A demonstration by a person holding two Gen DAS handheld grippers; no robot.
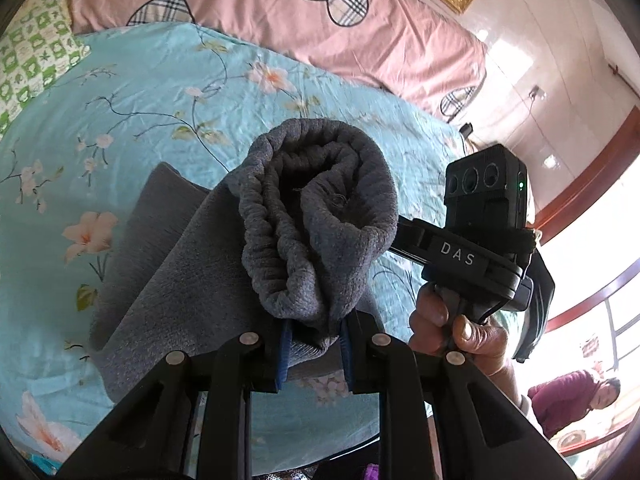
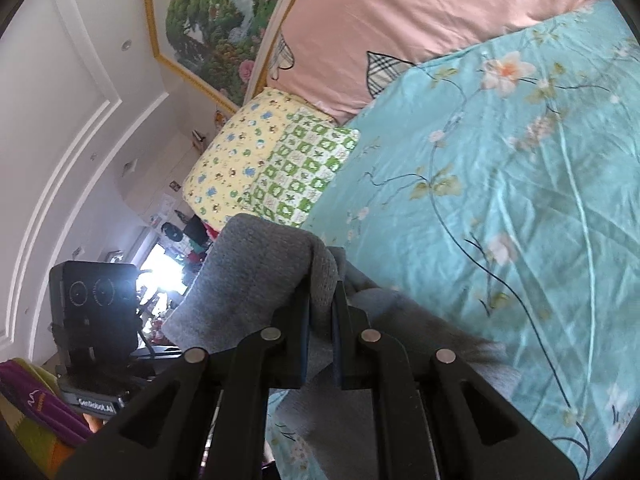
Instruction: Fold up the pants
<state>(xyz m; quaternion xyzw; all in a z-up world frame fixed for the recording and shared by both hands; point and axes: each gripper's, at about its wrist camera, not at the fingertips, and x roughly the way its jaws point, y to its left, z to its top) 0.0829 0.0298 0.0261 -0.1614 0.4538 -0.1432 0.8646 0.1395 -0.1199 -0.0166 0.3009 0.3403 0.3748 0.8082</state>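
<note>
Gripping: left gripper [image 1: 314,334] and right gripper [image 2: 320,324], fingers closed on grey pants [image 1: 320,216], lifted above the bed [image 1: 120,128]. Risk: bunched waistband slipping out; trailing legs dragging, creasing the fold.

Turquoise floral bedsheet [image 2: 500,200], pink quilt [image 1: 248,12], gilt-framed landscape painting [image 2: 212,20] on white panelled wall [image 2: 72,92]

Light: bright daylight | Source: blown-out window [image 1: 592,280] at left view's right edge, glaring doorway [image 2: 160,276] in right view | Shadows: soft, beneath grey knitted pants [image 1: 316,216] on turquoise floral bedsheet [image 1: 132,128] | Distortion: strong fisheye bending, dark vignetted corners | Blur: pants hem [image 2: 472,344] smeared; near black linkages soft
</note>
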